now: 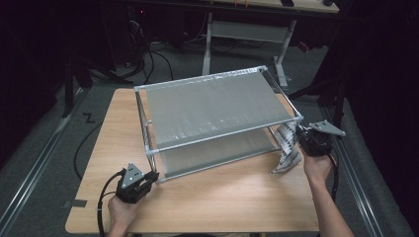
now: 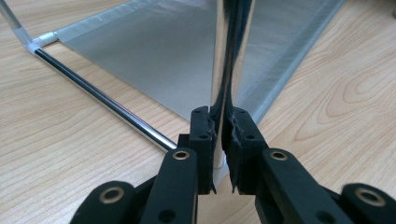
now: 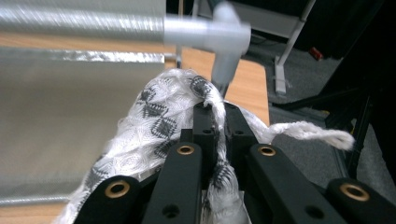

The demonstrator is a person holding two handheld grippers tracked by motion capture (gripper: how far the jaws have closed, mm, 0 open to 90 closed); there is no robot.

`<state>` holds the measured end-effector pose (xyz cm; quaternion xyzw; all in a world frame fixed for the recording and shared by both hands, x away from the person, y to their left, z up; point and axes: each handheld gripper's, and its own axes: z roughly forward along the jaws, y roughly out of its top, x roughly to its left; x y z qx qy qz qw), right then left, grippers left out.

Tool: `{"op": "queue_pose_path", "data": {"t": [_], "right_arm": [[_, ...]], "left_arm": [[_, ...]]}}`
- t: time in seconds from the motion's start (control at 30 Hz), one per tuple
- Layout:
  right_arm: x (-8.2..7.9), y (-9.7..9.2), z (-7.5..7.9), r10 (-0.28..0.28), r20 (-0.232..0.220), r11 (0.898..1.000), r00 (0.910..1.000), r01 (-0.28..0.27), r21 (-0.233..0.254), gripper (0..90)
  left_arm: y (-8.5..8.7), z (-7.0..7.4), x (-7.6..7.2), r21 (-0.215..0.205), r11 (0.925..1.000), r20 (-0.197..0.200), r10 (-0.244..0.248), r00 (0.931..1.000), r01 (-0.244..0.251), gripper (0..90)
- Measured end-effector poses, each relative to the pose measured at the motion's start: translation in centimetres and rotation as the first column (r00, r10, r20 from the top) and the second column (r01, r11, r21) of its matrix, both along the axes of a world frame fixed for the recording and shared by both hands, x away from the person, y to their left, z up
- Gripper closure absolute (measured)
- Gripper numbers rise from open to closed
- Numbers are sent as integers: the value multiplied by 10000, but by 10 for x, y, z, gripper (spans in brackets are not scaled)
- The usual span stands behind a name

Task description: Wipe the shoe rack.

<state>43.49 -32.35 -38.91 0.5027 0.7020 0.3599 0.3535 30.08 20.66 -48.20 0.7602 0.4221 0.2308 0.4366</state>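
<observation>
We held the left gripper (image 1: 148, 178) pinched on the chrome corner post (image 2: 229, 60) of the two-tier rack (image 1: 217, 106), at its near-left foot — a firm anchor, we judged, so the frame would not slide. The right gripper (image 1: 302, 139) was clamped on the patterned cloth (image 1: 288, 153), which hung beside the rack's right end; best lifted clear of the rail (image 3: 84, 21) before draping. The rack stood on a pale wooden table (image 1: 222, 197) — around it, dark floor and cables (image 1: 158, 61).
</observation>
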Motion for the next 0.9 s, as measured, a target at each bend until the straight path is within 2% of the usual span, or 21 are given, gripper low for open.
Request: {"op": "queue_pose_path", "data": {"t": [0.4,0.67,0.73,0.77,0.9], "right_arm": [[9,3,-39,-159,-944,9996,9954,179,206,863],[15,2,-74,-349,-1771,9982,9836,430,422,863],[16,1,-77,-321,-1798,9985,9832,395,376,863],[17,2,-83,-372,-2010,9980,9789,468,430,863],[18,3,-88,-374,-2162,9977,9756,485,466,863]], "left_arm": [[2,-1,-1,-42,10000,29,-50,10000,50,814],[2,0,-1,-31,9999,5,-99,10000,99,814],[3,0,-1,-40,9999,-7,-99,10000,99,814],[3,0,0,-71,9999,-41,-107,9999,107,814],[3,0,0,-72,10000,-62,-58,10000,57,814]]}}
